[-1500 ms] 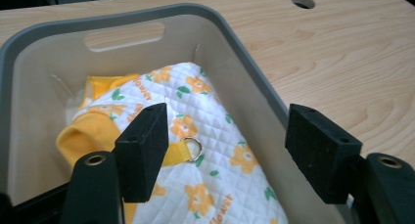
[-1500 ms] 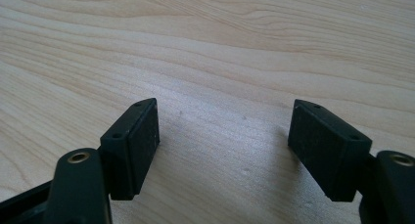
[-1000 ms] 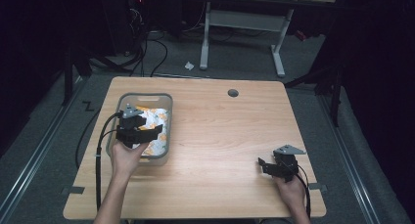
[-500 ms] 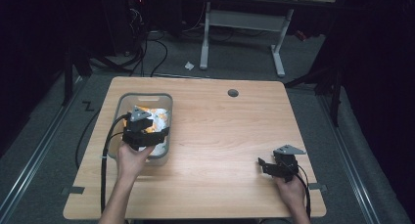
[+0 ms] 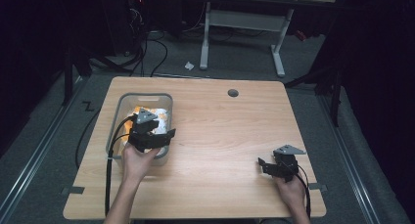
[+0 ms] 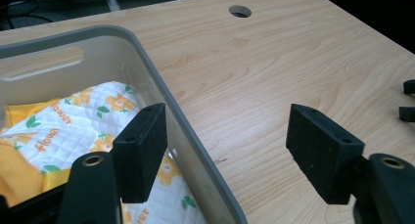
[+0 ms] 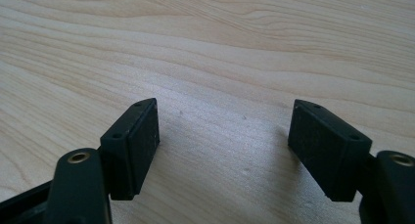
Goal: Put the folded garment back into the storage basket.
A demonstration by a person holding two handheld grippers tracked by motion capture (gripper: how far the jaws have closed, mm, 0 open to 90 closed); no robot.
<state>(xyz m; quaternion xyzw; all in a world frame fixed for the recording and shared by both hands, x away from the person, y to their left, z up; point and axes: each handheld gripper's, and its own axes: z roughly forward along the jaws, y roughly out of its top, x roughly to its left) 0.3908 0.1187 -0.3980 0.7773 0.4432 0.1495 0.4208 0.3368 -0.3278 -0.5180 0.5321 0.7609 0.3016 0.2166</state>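
The grey bin (image 5: pixel 115 128) stands on the left part of the wooden worktop (image 5: pixel 230 136), holding a quilted white cloth with orange flowers (image 6: pixel 85 119) beside a yellow cloth (image 6: pixel 19 175). The left tool (image 6: pixel 225 153) hangs over the bin's near right wall, its jaws wide apart and gripping nothing; in the left gripper view one pad is inside the bin above the cloth, the other out over bare wood. Well to the right, near the front edge, the right tool (image 7: pixel 225 150) sits low over the worktop, jaws spread wide, nothing between them.
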